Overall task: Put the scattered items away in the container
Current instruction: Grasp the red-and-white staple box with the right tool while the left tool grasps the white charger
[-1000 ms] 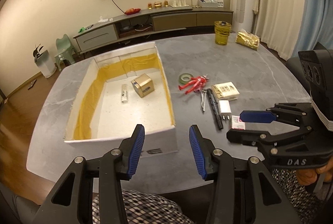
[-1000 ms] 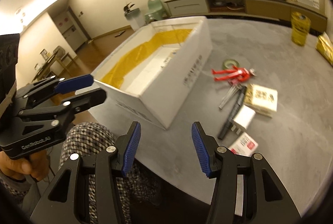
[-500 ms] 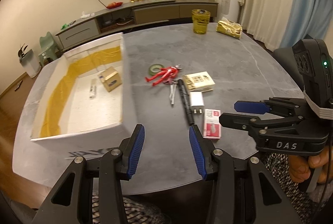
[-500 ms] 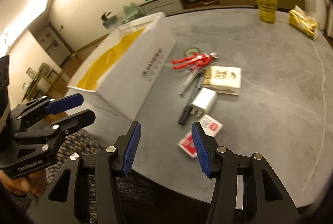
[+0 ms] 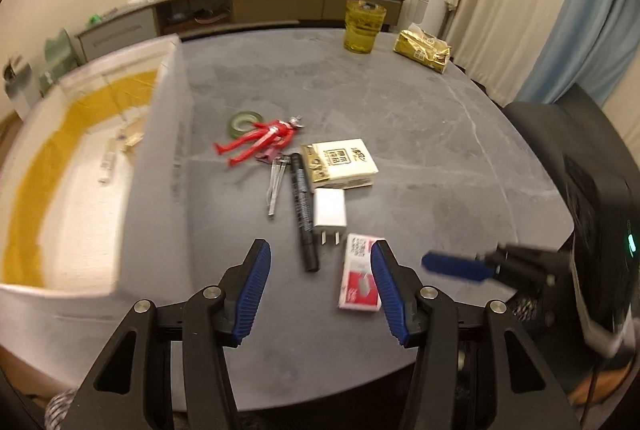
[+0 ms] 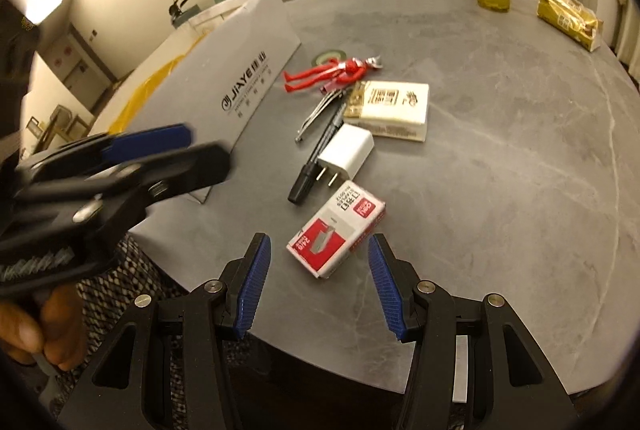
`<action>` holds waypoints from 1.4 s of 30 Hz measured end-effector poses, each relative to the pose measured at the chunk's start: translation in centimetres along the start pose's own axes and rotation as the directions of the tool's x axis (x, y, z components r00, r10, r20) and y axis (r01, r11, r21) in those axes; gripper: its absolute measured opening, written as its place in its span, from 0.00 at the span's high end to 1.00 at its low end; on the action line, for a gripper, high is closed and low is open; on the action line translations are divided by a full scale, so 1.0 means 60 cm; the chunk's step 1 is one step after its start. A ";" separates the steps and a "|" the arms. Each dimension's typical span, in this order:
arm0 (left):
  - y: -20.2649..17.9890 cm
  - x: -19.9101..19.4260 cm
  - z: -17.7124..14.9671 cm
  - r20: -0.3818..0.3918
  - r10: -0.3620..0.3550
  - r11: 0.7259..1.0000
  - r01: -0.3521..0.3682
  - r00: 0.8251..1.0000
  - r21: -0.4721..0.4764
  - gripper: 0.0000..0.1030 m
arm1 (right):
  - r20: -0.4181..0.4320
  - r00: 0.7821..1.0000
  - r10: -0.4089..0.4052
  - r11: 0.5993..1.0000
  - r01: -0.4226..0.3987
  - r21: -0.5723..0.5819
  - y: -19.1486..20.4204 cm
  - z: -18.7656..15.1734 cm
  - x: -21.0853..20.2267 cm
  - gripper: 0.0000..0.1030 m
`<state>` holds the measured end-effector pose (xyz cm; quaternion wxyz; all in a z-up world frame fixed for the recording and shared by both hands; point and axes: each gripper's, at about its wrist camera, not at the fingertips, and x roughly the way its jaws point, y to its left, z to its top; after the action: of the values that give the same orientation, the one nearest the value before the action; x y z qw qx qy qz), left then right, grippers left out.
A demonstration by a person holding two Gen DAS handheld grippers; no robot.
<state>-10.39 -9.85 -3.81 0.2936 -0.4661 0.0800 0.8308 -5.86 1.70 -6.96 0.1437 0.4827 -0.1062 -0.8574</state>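
Box stands at the table's left edge, white walls, yellow lining; side print reads "JIAYE". Small items lie inside, blurred. Just right of the box: tape ring, red figure touching it, metal tweezers, black marker, white plug against the marker, cream packet behind the plug. Staple box, red and white, marked "24/6", lies nearest the near edge, apart from the plug's prongs. Far edge: yellow glass, gold bag. Left gripper wide, empty, above the near edge, marker tip ahead. Right gripper wide, empty, staple box just ahead between its blue pads.
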 end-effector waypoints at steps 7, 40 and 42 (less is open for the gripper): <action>0.008 0.080 0.002 -0.050 -0.001 1.000 0.001 0.999 0.005 0.48 | -0.018 0.999 -0.041 0.999 0.041 0.008 0.004 -0.003 0.036 0.47; -0.007 0.180 0.027 -0.039 -0.125 0.985 0.129 0.991 0.112 0.47 | 0.002 0.947 -0.321 0.938 0.318 0.138 -0.092 0.021 0.056 0.47; -0.008 0.187 0.023 -0.040 -0.115 0.985 0.119 0.993 0.125 0.48 | 0.001 0.941 -0.339 0.935 0.337 0.107 -0.087 0.019 0.059 0.47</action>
<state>-15.54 -4.28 -12.21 0.3698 -0.4639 0.1101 0.7974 -9.32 5.39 -10.85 -0.0324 0.4925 -0.0682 -0.8670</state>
